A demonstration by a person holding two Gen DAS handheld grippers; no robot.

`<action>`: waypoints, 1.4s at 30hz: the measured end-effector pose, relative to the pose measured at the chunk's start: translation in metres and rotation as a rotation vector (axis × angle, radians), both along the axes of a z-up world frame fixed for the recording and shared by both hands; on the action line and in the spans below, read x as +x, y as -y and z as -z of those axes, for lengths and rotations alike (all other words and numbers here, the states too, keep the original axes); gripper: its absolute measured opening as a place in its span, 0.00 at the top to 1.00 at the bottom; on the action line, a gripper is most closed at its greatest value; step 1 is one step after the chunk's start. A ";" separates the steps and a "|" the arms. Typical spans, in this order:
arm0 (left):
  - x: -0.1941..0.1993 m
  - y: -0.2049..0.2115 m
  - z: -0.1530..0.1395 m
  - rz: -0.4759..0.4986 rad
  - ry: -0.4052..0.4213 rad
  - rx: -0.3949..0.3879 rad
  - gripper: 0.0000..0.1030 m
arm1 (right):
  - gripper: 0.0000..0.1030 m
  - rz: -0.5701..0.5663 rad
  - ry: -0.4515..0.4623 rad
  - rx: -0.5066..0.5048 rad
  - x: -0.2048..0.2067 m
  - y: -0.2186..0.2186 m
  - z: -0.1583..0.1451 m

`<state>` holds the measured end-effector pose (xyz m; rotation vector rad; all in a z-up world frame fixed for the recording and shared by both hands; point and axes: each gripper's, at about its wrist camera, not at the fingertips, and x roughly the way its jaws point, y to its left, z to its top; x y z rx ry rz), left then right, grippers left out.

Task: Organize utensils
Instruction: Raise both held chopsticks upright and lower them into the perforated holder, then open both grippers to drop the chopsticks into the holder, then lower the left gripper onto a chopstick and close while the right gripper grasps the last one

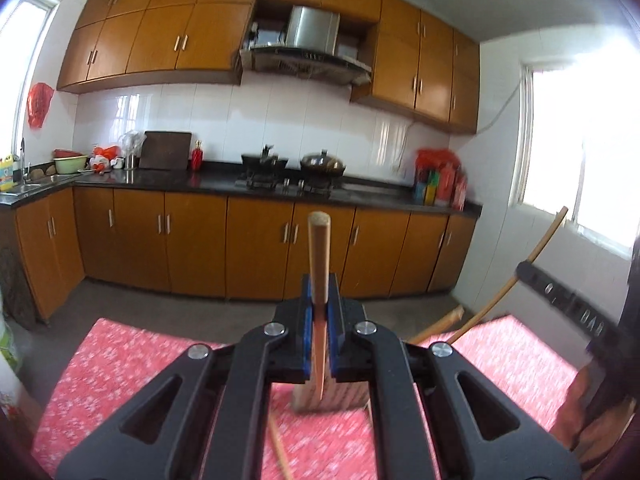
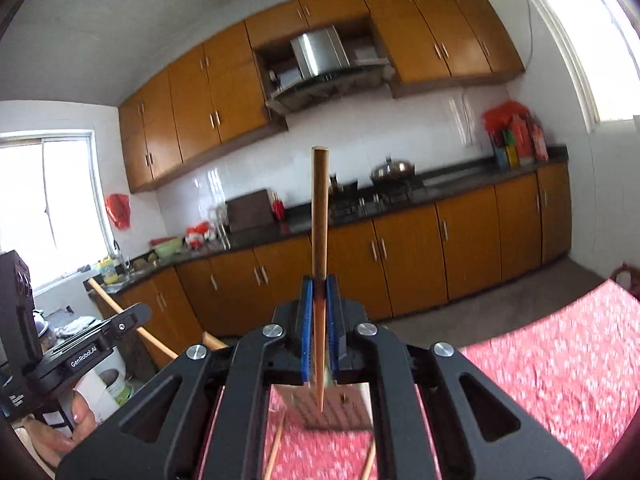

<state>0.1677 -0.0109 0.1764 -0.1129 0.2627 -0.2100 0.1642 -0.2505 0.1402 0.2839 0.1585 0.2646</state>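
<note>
My left gripper (image 1: 319,292) is shut on a wooden chopstick (image 1: 319,248) that stands upright, its tip pointing down toward a wooden holder (image 1: 344,398) on the red floral tablecloth (image 1: 120,368). My right gripper (image 2: 319,292) is shut on another wooden chopstick (image 2: 320,208), also upright, tip down over the same holder (image 2: 344,408). The right gripper also shows in the left wrist view (image 1: 524,270) with its chopstick. The left gripper shows in the right wrist view (image 2: 140,316). Loose chopsticks (image 2: 276,446) lie on the cloth.
Behind the table are orange kitchen cabinets (image 1: 256,248), a dark counter with a stove and pots (image 1: 292,172), a sink (image 1: 28,188) at left and a bright window (image 1: 580,140) at right. A white bucket (image 2: 116,388) stands on the floor.
</note>
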 end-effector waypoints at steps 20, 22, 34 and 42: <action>0.081 0.026 0.037 -0.058 -0.030 -0.003 0.84 | 0.70 0.081 -0.101 -0.061 0.063 -0.023 0.043; 0.078 0.024 0.037 -0.072 -0.022 0.008 0.77 | 0.59 0.105 -0.085 -0.060 0.056 -0.019 0.041; 0.017 -0.034 0.062 -0.198 -0.092 0.013 0.64 | 0.59 0.207 -0.258 -0.039 0.023 0.033 0.085; 0.015 -0.069 0.162 -0.234 -0.356 0.071 0.64 | 0.71 0.034 -0.615 -0.009 0.032 0.016 0.201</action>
